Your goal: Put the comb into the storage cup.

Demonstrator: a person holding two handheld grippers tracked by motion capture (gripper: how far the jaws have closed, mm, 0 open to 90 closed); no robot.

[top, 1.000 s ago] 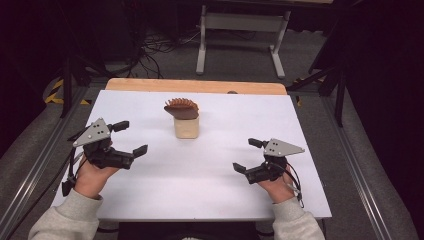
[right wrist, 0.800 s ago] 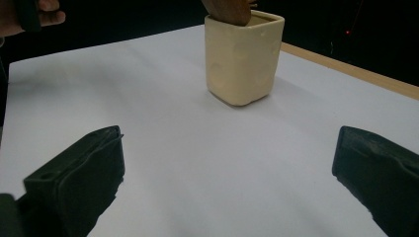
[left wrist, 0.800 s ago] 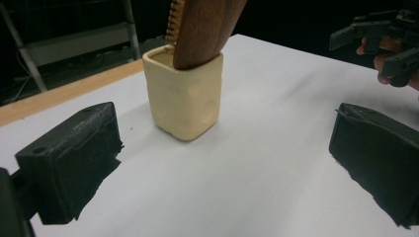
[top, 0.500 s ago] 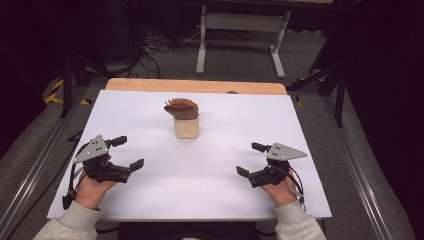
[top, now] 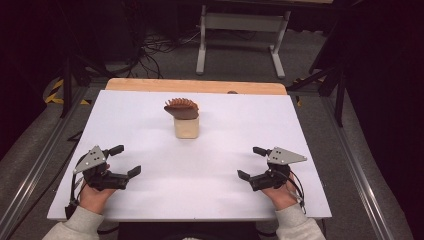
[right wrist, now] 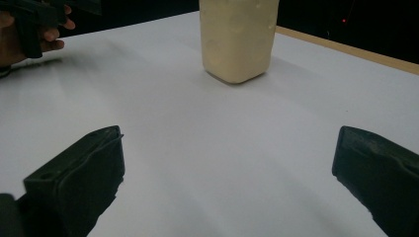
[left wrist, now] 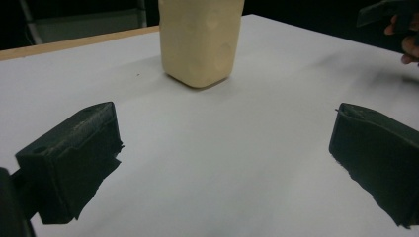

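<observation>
Evidently both tongs are parked at the near edge of the white table [top: 150, 105], one at each side, with the work standing ahead of them and between them. The left gripper [top: 126, 161] rests low on the person's hand, its jaws spread wide with nothing between them; the right gripper [top: 256, 162] mirrors it, jaws likewise parted and empty. Ahead of both, well apart from either, stands a cream block [top: 186, 128], upright, with a brown ridged piece [top: 182, 108] sitting on top of it.

In the left gripper view the cream block [left wrist: 200, 42] rises beyond the gap between the two black jaws, slightly toward the left jaw; in the right gripper view the same block [right wrist: 237, 39] stands ahead, near the middle of the gap. So both tongs point inward at the same target, which suits a two-sided approach: one could steady the block while the other takes the brown piece from above. That is a judgement, not something shown.

The wide-open stance makes sense for this: neither tool has committed to a grasp, and each keeps a clear line to the block. The block's place, central and away from the edges, leaves room for either side to come in.
</observation>
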